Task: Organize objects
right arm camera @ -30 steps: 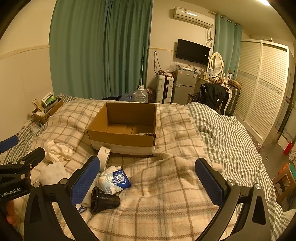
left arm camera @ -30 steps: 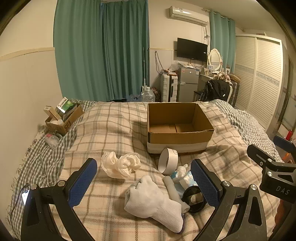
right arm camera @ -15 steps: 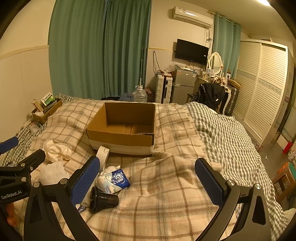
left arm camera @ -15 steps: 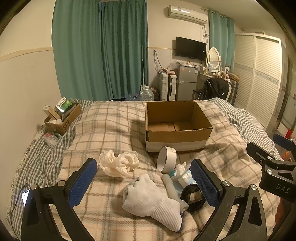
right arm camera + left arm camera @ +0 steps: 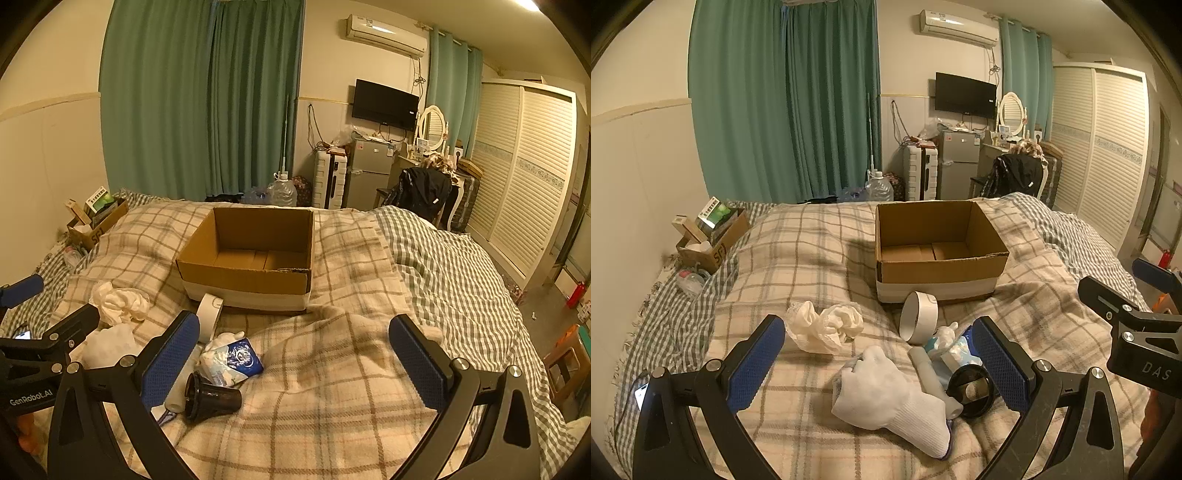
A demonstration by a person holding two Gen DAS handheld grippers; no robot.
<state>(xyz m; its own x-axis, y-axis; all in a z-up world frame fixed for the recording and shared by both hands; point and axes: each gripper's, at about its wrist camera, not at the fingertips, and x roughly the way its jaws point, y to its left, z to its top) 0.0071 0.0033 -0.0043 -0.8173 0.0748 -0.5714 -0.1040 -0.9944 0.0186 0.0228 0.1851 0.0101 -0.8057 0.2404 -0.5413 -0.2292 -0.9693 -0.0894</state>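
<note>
An open cardboard box (image 5: 940, 251) sits on the plaid blanket (image 5: 812, 251) of the bed, its inside bare. All the loose things lie on the blanket on the near side of this box. A roll of white tape (image 5: 919, 322) stands on edge just in front of the box's white-banded front wall. Nearer than the tape lies a blue and white tissue pack (image 5: 234, 358), with a black cup (image 5: 212, 398) on its side touching it and a white tube (image 5: 934, 380) beside them. A white glove (image 5: 886, 397) lies just left of the tube, and a crumpled white cloth (image 5: 827, 325) rests farther left of the box's front.

The left gripper (image 5: 877, 360) hovers above the glove with its blue pads wide apart, holding nothing. The right gripper (image 5: 295, 354) hangs over bare blanket in front of the box, its pads also spread wide and empty.
</note>
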